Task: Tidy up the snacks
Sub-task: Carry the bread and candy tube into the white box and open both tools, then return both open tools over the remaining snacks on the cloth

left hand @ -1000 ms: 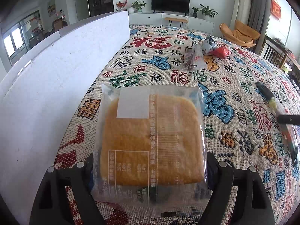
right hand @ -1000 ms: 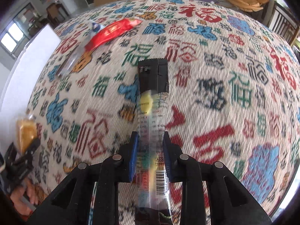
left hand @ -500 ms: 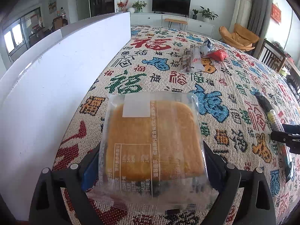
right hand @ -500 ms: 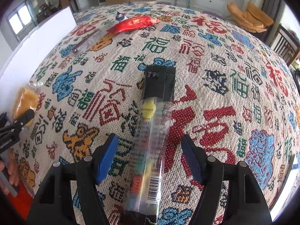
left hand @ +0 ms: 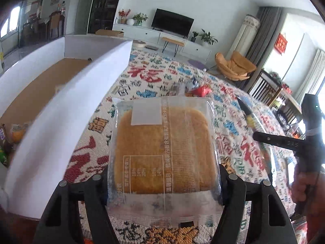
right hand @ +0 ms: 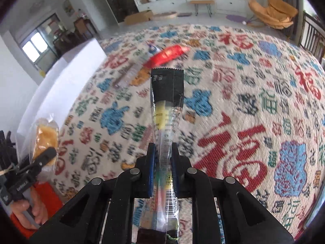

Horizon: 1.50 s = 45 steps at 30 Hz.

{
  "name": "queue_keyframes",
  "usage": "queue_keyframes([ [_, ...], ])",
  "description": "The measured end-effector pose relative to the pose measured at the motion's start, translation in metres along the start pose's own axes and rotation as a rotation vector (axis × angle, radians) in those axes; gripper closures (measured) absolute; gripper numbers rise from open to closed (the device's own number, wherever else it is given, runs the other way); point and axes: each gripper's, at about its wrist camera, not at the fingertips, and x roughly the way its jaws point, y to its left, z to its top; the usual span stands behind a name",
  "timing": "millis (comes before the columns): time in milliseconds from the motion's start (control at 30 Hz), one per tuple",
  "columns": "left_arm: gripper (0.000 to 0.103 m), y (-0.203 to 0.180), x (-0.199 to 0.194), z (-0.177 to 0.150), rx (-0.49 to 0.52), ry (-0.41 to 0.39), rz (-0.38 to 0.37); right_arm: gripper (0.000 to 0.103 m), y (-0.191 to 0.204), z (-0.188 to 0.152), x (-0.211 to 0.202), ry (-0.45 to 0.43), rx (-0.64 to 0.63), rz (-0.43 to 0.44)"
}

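**Both snack packets lifted beside the white box**

Right of the white box (left hand: 67,109), the left gripper (left hand: 162,174) grasps the square cake packet (left hand: 164,152) by its two side edges; the jaws are closing on the soft wrapper, and the packet hangs clear of the patterned cloth (left hand: 233,126). Farther right of the box, the right gripper (right hand: 163,162) is clenched on the long stick packet (right hand: 166,109), gripping the thin clear film near its lower part.

Risks:
- The stick packet may slide out, because only slippery film is pinched and most of its length overhangs the pads.
- The cake may be crushed or may tilt out, because the wrapper yields under the squeeze.

One second ago both packets lay flat on the cloth. Half a second ago the right jaws stood wide around the stick. The box interior now shows.
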Motion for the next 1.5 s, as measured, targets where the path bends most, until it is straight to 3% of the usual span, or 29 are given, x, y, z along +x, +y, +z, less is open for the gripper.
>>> queue_keyframes([
  [100, 0.033, 0.025, -0.045, 0.029, -0.043, -0.083, 0.028, 0.089, 0.052, 0.033, -0.012, -0.073, -0.047, 0.111],
  [167, 0.032, 0.055, -0.068, 0.048, -0.09, -0.123, 0.093, 0.089, 0.096, 0.058, -0.015, -0.11, -0.095, 0.2],
  [333, 0.032, 0.142, -0.094, 0.073, -0.162, -0.16, 0.358, 0.089, 0.218, 0.103, 0.003, -0.126, -0.187, 0.41],
  [400, 0.032, 0.171, -0.095, 0.075, -0.176, -0.148, 0.459, 0.088, 0.263, 0.112, 0.021, -0.116, -0.219, 0.453],
  [467, 0.024, 0.193, -0.092, 0.072, -0.182, -0.127, 0.539, 0.087, 0.304, 0.118, 0.044, -0.099, -0.238, 0.497],
  [600, 0.014, 0.216, -0.087, 0.059, -0.194, -0.094, 0.589, 0.049, 0.34, 0.114, 0.088, -0.03, -0.203, 0.556],
  [633, 0.012, 0.216, -0.087, 0.054, -0.194, -0.093, 0.595, 0.049, 0.34, 0.11, 0.093, -0.028, -0.194, 0.552],
  [733, 0.004, 0.206, -0.092, 0.042, -0.181, -0.111, 0.603, 0.042, 0.324, 0.093, 0.097, -0.039, -0.217, 0.514],
  [833, 0.003, 0.181, -0.091, 0.042, -0.13, -0.128, 0.602, 0.04, 0.291, 0.072, 0.095, -0.058, -0.302, 0.385],
  [1000, 0.0, 0.135, -0.095, 0.045, -0.057, -0.181, 0.575, 0.039, 0.206, 0.035, 0.091, -0.059, -0.412, 0.132],
  [1133, 0.0, 0.097, -0.09, 0.053, -0.004, -0.196, 0.552, 0.035, 0.125, 0.018, 0.076, -0.057, -0.406, -0.02],
  [1300, 0.0, 0.061, -0.084, 0.057, 0.05, -0.197, 0.533, 0.035, 0.051, -0.001, 0.062, -0.048, -0.331, -0.139],
  [1500, 0.0, 0.033, -0.081, 0.062, 0.102, -0.207, 0.536, 0.035, 0.01, -0.018, 0.058, -0.044, -0.286, -0.21],
])
